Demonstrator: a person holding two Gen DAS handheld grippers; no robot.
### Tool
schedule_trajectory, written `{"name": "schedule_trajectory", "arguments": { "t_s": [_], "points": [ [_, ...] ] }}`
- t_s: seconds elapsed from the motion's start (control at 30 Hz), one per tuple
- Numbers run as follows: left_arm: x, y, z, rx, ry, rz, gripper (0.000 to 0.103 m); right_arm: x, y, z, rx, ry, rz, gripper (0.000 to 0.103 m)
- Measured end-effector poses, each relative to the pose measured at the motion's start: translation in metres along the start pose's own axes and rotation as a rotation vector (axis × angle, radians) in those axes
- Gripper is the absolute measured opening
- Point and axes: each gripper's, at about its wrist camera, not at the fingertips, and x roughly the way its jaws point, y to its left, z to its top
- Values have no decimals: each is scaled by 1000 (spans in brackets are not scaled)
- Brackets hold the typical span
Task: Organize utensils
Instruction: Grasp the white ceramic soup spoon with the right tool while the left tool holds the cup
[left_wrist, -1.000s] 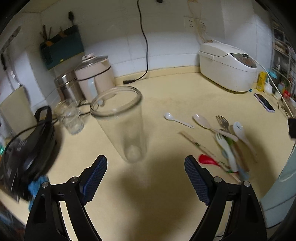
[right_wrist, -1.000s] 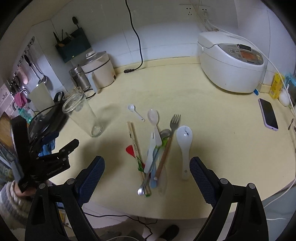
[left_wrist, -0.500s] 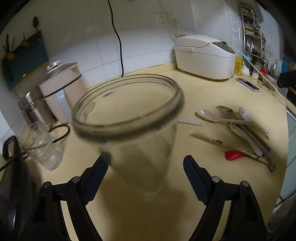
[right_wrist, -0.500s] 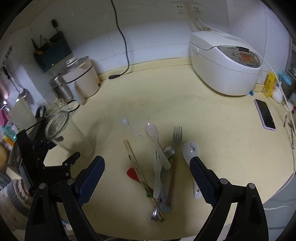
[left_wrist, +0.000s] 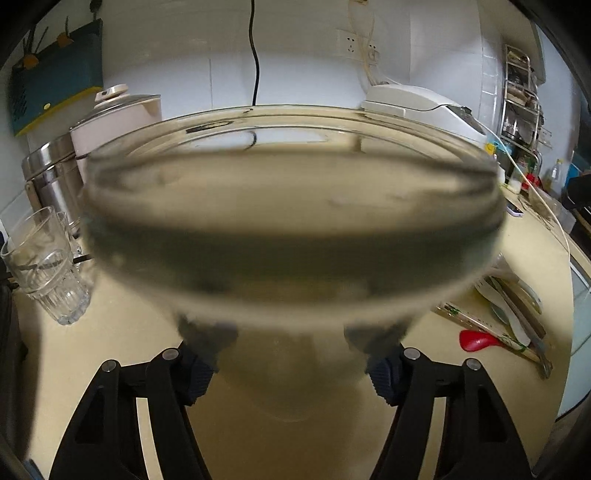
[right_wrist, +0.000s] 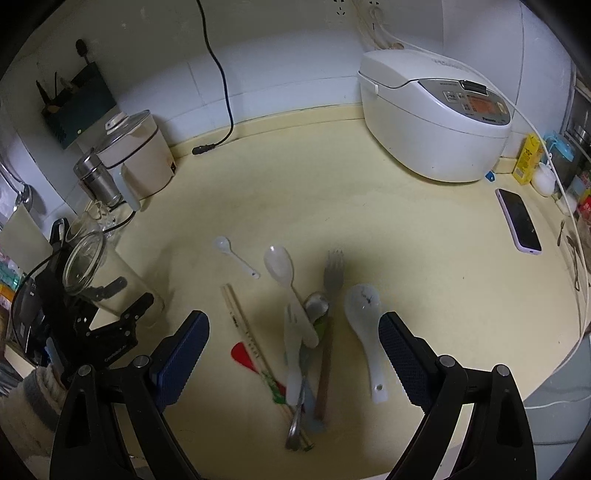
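Observation:
A tall clear glass jar fills the left wrist view. My left gripper is closing on it, and its blue pads press on the jar's lower sides. The right wrist view shows that grip at the far left, around the jar. My right gripper stands open above the utensil pile: chopsticks, a red scoop, a white plastic fork, a metal fork, a translucent spoon and a white ceramic spoon. A small white spoon lies apart.
A white rice cooker stands at the back right, with a phone near it. An electric pot, a steel canister and a glass mug crowd the back left. A loose cable plug lies by the wall.
My left gripper came forward and down to the jar and closed round its lower part, so the jar now fills its view. My right gripper drew nearer to the utensil pile, still open.

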Motion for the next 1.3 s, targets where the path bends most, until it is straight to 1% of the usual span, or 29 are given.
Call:
{"name": "schedule_trajectory", "arguments": {
  "t_s": [0.13,0.27,0.3,0.37,0.6,0.7,0.77,0.83,0.87,0.93,0.97,1.03,1.17,1.3],
  "points": [
    [2,0,0,-15,-10,-7,72,6,-7,5,-7,-1,18,94],
    [2,1,1,-21,-10,-7,72,15,-19,3,10,26,24,93],
    [3,1,1,-22,-11,-8,72,16,-21,3,14,33,21,93],
    [2,1,0,-23,-12,-9,72,18,-26,3,18,44,9,86],
    [-4,-18,-4,19,-12,-62,72,26,-49,1,2,68,-61,82],
    [-6,-29,-5,27,-9,-78,72,29,-60,-3,-5,85,-94,73],
    [-7,-35,-6,31,-5,-83,72,34,-68,-6,3,106,-103,60],
    [-8,-39,-6,32,-3,-86,72,39,-73,-8,22,128,-86,52],
    [-8,-41,-7,33,-3,-87,72,42,-75,-9,32,140,-63,49],
    [-8,-42,-6,32,-4,-84,72,45,-72,-9,21,152,-22,47],
    [-8,-42,-7,31,-5,-84,72,46,-69,-9,2,155,-16,47],
    [-8,-42,-7,29,-7,-80,72,49,-67,-7,-40,166,-34,47],
    [-8,-43,-8,27,-7,-78,72,61,-78,-7,-53,195,-64,47],
    [-8,-42,-9,25,-10,-77,72,87,-78,-6,-83,245,-35,47]
  ]
}}
